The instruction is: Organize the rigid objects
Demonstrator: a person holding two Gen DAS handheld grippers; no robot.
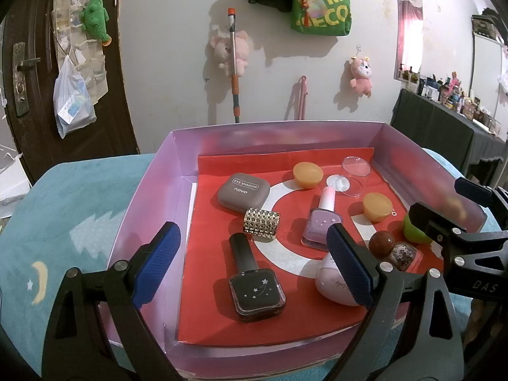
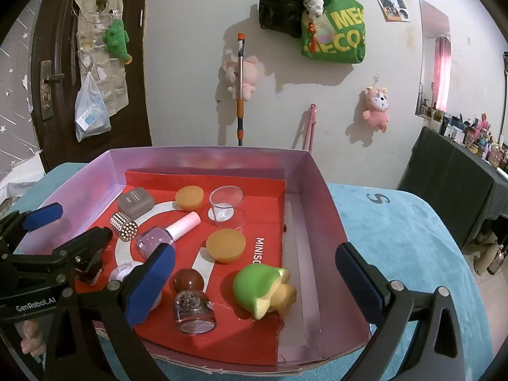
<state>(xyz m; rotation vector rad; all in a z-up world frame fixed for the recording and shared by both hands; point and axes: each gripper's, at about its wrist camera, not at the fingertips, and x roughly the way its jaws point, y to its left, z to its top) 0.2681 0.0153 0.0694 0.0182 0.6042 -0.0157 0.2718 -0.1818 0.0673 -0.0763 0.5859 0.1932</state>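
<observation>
Both grippers hover over the pink box (image 2: 320,190) — left gripper (image 1: 254,266) and right gripper (image 2: 254,282) released, jaws spread, holding nothing. The black nail polish bottle (image 1: 254,285) lies inside.

Your right gripper (image 2: 254,274) is hovering over pink box (image 2: 327,190), jaws standing wide apart, gripping nothing. Green toy (image 2: 258,285) is lying between your fingers, nearer left pad. Glitter bottle with brown ball cap (image 2: 192,301) is lying just beside left pad (image 2: 149,285). Orange disc (image 2: 226,245) is sitting ahead of toy; clear cup (image 2: 227,206) and second orange disc (image 2: 189,196) farther ahead. Your left gripper (image 2: 63,231) is reaching in from left, over studded cylinder (image 2: 124,226) and lilac bottle (image 2: 165,234).
</observation>
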